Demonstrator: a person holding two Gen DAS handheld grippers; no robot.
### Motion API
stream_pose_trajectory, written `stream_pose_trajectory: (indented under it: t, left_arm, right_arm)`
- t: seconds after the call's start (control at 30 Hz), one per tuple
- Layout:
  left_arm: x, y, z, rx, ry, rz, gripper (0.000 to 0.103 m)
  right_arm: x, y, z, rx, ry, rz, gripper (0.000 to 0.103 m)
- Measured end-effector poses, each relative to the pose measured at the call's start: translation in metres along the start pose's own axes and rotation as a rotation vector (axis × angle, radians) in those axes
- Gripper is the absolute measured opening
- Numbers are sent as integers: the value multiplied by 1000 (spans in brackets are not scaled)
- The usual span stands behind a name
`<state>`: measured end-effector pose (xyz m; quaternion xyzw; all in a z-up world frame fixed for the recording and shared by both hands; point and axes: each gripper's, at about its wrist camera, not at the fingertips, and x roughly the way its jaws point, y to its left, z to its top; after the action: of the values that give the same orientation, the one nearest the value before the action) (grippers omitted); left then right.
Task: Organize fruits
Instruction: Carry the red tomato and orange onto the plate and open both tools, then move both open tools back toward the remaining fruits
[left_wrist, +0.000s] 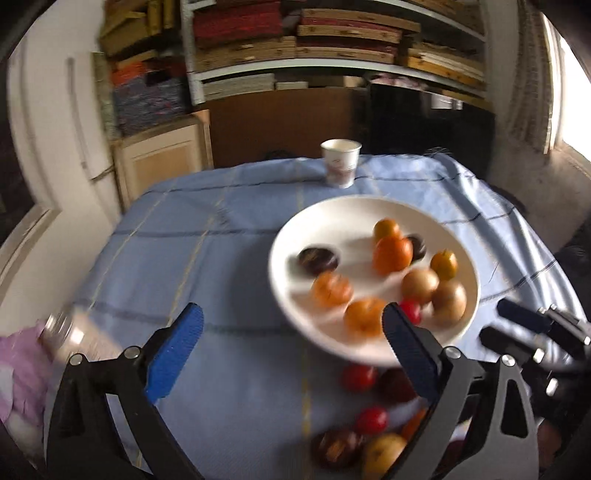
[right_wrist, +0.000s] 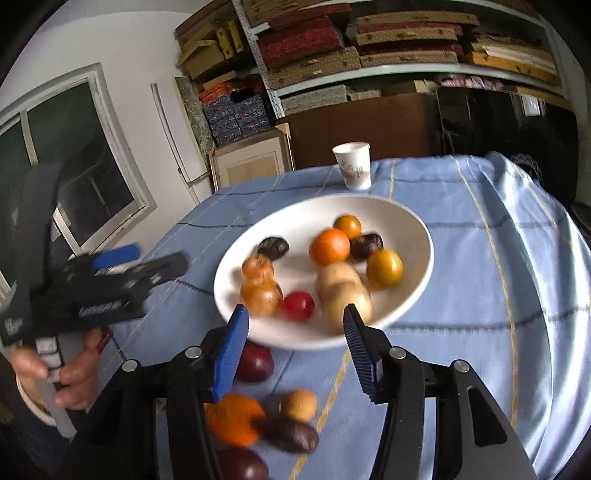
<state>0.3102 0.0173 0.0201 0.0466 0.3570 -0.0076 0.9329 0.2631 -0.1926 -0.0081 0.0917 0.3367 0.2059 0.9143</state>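
Holding orange, purple, tan fruits (right_wrist: 330, 246), white plate (right_wrist: 413, 229); both jaws released.

My two wrist cameras both look forward and down across the surface (left_wrist: 221, 236) from its near edge, close in, sharing the plate (left_wrist: 291, 236) and paper cup (right_wrist: 352, 170).

A table (right_wrist: 480, 258) is covered by a light blue checked cloth (left_wrist: 184, 251). A paper cup (right_wrist: 354, 166) is stood near its far edge. A white plate (right_wrist: 295, 221) is set around the middle. Loose fruits (right_wrist: 258, 417) are scattered directly on the cloth toward the near edge, just beside the plate.
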Motion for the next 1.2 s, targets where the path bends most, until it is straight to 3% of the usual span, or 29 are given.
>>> stream_pose_trajectory:
  t: [0.27,0.7,1.03,1.2]
  left_arm:
    - [-2,10,-44,-52,72,-5,96]
    - [7,4,-55,-13,109,28,96]
    - [11,16,-58,-47,132,39,96]
    - [12,22,-60,-64,144,37,96]
  right_arm:
    - [1,-10,-28,79,76,22,60]
    - [5,-6,-35,76,125,37,60]
    - [4,-9,-37,96,145,39,60]
    - [13,-5,-43,69,200,26,60]
